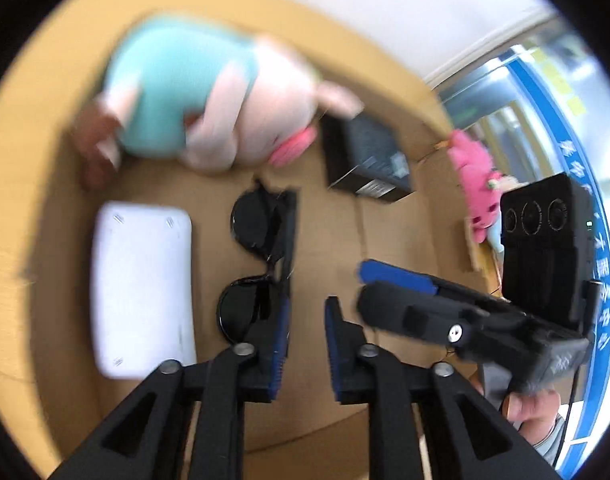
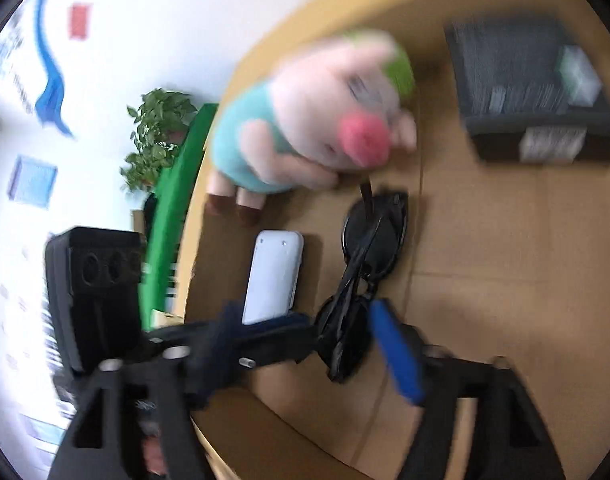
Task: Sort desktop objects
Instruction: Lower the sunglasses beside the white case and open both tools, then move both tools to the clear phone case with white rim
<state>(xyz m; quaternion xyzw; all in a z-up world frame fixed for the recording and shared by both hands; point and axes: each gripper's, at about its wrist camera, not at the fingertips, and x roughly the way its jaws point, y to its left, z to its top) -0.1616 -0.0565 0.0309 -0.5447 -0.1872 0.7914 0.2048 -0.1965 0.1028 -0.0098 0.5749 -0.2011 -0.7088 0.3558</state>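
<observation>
Sunglasses (image 1: 257, 264), folded, lie on the floor of a cardboard box (image 1: 377, 240), just beside the left finger of the left gripper (image 1: 305, 344), whose jaws stand apart with nothing between them. The right gripper (image 2: 337, 344) reaches into the box alongside, its jaws spread either side of the sunglasses' near end; blur hides any contact. A white case (image 1: 141, 288) lies left of the sunglasses. Farther in rest a plush pig (image 1: 209, 96) in a teal shirt and a black box (image 1: 369, 160). A pink plush toy (image 1: 477, 184) sits at the box's right rim.
</observation>
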